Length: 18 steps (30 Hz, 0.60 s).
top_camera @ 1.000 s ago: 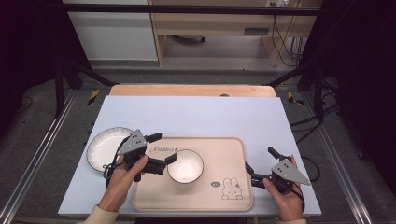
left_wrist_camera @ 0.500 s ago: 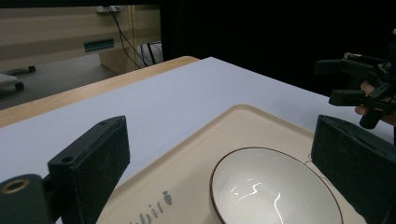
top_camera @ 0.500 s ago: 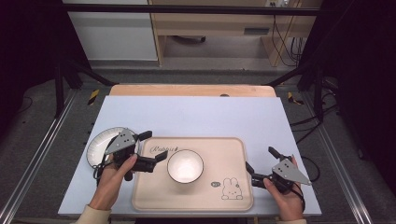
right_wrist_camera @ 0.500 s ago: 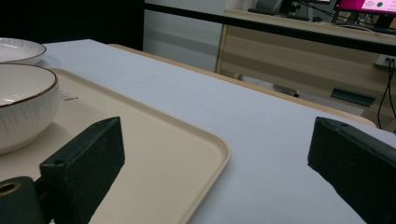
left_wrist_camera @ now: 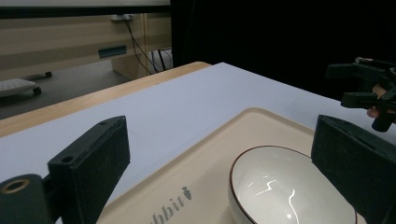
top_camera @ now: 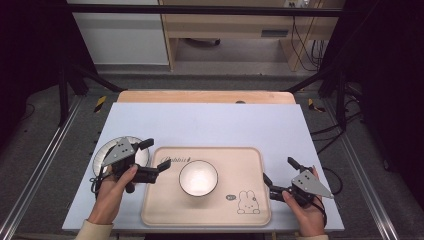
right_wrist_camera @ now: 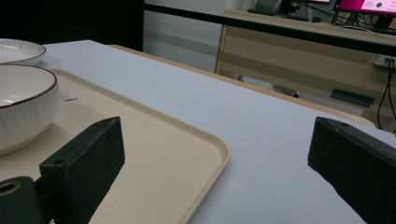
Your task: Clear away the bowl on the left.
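Note:
A white bowl with a thin dark rim stands upright in the middle of a beige tray that has a rabbit drawing. My left gripper hovers over the tray's left edge, open and empty, a short gap left of the bowl. In the left gripper view the bowl lies between and beyond the wide-apart jaws. My right gripper rests open at the tray's right edge, pointing toward the bowl; nothing is between its jaws.
A white plate lies on the light blue table top left of the tray, partly under my left hand. It also appears as the plate behind the bowl. A wooden strip borders the far edge.
My left gripper has drawn back to the left, away from the bowl's rim, toward the plate. The bowl stays put on the tray. The right gripper has not moved.

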Each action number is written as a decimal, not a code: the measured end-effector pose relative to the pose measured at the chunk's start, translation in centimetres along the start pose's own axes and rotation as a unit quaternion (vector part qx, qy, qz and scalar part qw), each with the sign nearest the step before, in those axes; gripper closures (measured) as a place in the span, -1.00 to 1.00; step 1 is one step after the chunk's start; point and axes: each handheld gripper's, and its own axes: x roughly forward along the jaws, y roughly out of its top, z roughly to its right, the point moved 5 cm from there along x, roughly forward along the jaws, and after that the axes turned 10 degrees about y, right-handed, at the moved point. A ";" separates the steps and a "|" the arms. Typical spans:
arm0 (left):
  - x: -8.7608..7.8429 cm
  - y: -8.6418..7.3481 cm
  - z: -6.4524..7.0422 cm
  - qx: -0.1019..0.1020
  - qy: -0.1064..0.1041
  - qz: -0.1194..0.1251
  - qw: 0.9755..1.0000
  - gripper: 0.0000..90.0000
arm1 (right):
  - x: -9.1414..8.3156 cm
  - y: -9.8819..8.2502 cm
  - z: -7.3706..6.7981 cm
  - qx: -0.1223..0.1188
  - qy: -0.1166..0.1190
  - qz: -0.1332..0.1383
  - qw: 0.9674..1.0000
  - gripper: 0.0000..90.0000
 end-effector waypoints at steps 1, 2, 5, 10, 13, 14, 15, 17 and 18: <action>-0.1 0.0 -0.1 0.000 0.000 0.000 1.000 -0.90 | 0.0 0.0 0.0 0.000 0.000 0.000 1.000 -0.91; -0.2 0.0 -0.2 0.000 0.001 0.001 1.000 -0.90 | 0.0 0.0 0.0 0.001 -0.001 0.000 1.000 -0.91; -0.4 0.0 -0.5 0.000 0.004 0.003 1.000 -0.90 | 0.0 0.0 0.0 0.001 0.000 0.000 1.000 -0.91; -0.7 -0.3 -1.3 0.001 0.018 0.002 1.000 -0.90 | 0.0 0.0 0.0 0.001 0.000 0.001 1.000 -0.91; -1.1 -0.4 -1.9 0.001 0.023 0.004 1.000 -0.90 | 0.0 0.0 0.0 0.001 0.000 0.001 1.000 -0.91; -1.2 -0.4 -2.0 0.001 0.025 0.005 1.000 -0.90 | 0.0 0.0 0.0 0.001 0.000 0.001 1.000 -0.91; -1.3 -0.4 -2.1 0.000 0.026 0.005 1.000 -0.90 | 0.0 0.0 0.0 0.002 0.000 0.001 1.000 -0.91; -1.4 -0.5 -2.2 0.005 0.027 0.005 1.000 -0.90 | 0.0 0.0 0.0 0.002 0.000 0.001 1.000 -0.91; -1.4 -0.5 -2.3 0.007 0.028 0.006 1.000 -0.90 | 0.0 0.0 0.0 0.002 0.000 0.001 1.000 -0.91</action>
